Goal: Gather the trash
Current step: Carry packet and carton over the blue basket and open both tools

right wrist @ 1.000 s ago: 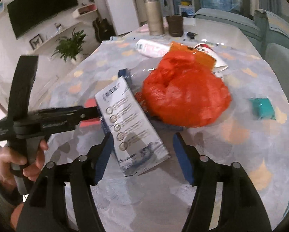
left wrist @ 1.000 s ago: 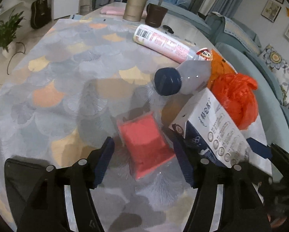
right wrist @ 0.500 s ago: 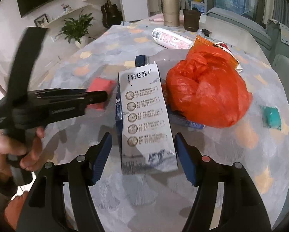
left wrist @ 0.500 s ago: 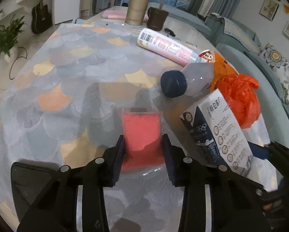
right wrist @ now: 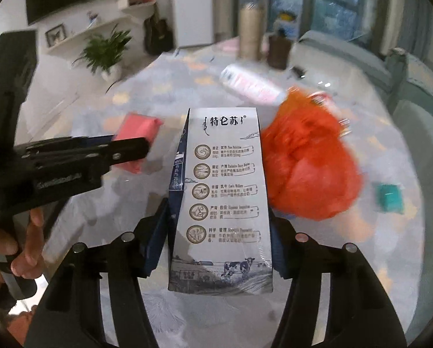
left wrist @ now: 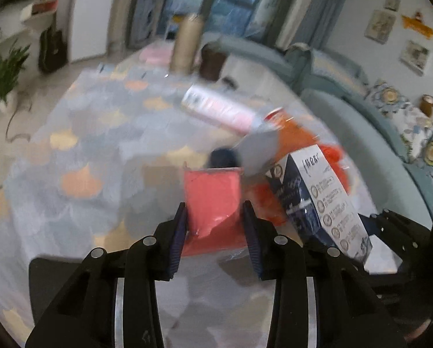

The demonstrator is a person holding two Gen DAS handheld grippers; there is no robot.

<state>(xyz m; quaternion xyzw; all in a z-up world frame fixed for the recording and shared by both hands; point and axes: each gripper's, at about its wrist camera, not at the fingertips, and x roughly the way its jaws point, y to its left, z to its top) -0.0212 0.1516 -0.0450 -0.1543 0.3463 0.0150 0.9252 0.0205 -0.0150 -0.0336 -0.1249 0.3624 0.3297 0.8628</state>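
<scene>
Left gripper (left wrist: 213,220) clamps the pink packet (left wrist: 212,200) at frame center, right gripper (right wrist: 219,232) pinches the milk carton (right wrist: 222,203), apparently lifted; background blurred.

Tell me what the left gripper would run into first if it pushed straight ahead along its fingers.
Carrying the pink packet, the left gripper would probably meet the dark-capped bottle first; blur makes depth uncertain.

Milk carton (right wrist: 222,197) between right tool (right wrist: 219,237) fingers, plastic bag (right wrist: 309,168) right of it, packet (right wrist: 135,142) left, bottle (right wrist: 251,84) behind
</scene>
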